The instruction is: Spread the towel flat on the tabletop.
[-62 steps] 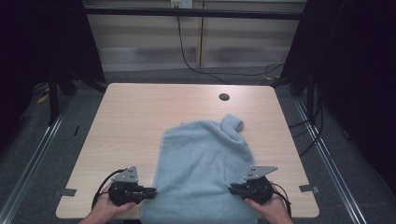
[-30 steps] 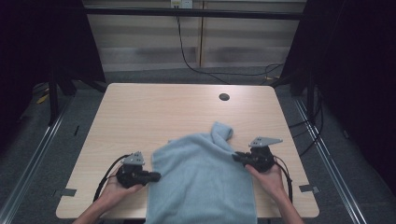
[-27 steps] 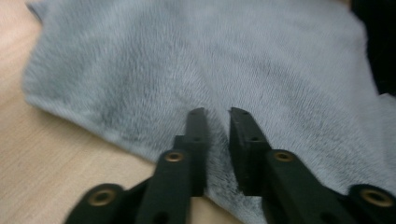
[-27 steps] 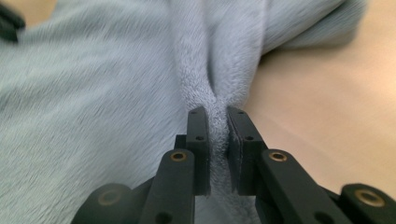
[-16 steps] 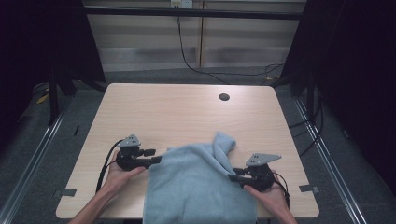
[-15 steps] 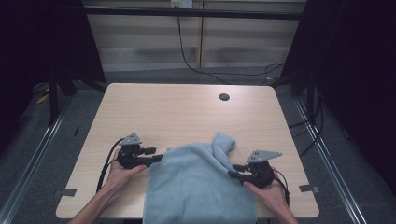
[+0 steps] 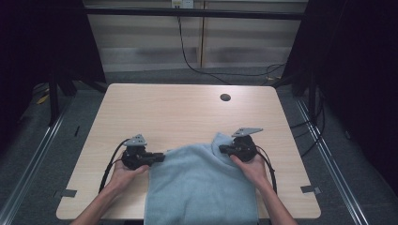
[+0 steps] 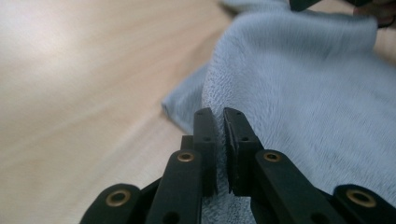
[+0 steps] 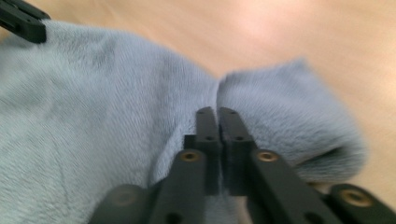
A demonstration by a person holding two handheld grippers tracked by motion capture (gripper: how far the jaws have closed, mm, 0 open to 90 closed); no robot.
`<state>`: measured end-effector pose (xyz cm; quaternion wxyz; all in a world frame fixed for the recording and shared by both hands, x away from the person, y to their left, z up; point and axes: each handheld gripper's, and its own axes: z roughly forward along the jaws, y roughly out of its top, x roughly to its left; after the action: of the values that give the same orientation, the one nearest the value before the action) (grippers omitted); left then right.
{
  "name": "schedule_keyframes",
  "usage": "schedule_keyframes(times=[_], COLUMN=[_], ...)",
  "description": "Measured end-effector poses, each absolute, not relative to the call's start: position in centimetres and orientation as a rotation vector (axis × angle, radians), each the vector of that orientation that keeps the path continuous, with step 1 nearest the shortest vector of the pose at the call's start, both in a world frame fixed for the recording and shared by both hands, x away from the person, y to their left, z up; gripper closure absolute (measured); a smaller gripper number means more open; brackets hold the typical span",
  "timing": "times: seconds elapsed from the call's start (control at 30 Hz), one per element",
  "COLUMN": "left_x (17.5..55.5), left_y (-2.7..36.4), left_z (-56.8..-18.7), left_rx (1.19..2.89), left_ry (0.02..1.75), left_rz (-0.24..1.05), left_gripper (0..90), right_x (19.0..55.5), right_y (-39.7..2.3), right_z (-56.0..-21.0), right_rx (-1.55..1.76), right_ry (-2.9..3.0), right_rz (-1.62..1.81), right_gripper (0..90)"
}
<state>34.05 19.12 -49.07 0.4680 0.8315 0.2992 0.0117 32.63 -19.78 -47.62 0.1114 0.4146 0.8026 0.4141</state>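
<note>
Near the table's (image 7: 187, 112) front edge lies a soft, limp, light blue fleece towel (image 7: 202, 187), best pinched at its corners, where the left gripper (image 7: 157, 158) and right gripper (image 7: 224, 149) each clamp a fold.

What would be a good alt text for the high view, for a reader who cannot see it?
A person's two hands each pinch a light blue towel with a hand-held gripper, the left hand-held gripper at its left edge and the right hand-held gripper at its far right corner, on a pale wooden table.
</note>
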Motion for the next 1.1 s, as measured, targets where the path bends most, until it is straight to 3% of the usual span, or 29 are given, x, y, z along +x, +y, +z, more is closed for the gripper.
schedule_keyframes(times=[0.33, 0.47, 0.6, 0.73, 0.83, 0.9, 0.97, 1.1], left_x=[33.3, 32.0, 30.8, 30.1, 30.6, 31.5, 32.6, 33.6], left_y=[20.8, 19.9, 18.0, 17.0, 17.3, 18.0, 19.0, 19.7], left_z=[-43.7, -44.5, -46.9, -47.8, -47.6, -47.2, -47.0, -47.3], left_rx=[1.880, 1.950, 2.041, 2.115, 2.079, 2.008, 1.966, 1.990], left_ry=[0.697, 0.630, 0.594, 0.542, 0.562, 0.615, 0.667, 0.698], left_rz=[0.208, 0.153, 0.028, -0.046, -0.046, -0.048, -0.048, -0.009], left_gripper=[84.6, 83.0, 79.7, 67.1, 60.4, 55.4, 56.4, 65.6], right_x=[31.4, 30.6, 30.0, 29.3, 29.1, 29.0, 28.8, 27.3], right_y=[-24.6, -26.0, -27.5, -28.3, -28.5, -28.5, -28.4, -27.6], right_z=[-40.8, -41.6, -45.1, -48.5, -48.8, -48.4, -47.5, -46.0], right_rx=[1.206, 1.254, 1.345, 1.418, 1.411, 1.402, 1.375, 1.325], right_ry=[2.038, 2.039, 2.091, 2.157, 2.165, 2.158, 2.123, 2.109], right_rz=[1.326, 1.271, 1.110, 1.011, 1.033, 1.068, 1.098, 1.204], right_gripper=[90.0, 90.0, 90.0, 90.0, 89.3, 83.9, 76.0, 73.7])
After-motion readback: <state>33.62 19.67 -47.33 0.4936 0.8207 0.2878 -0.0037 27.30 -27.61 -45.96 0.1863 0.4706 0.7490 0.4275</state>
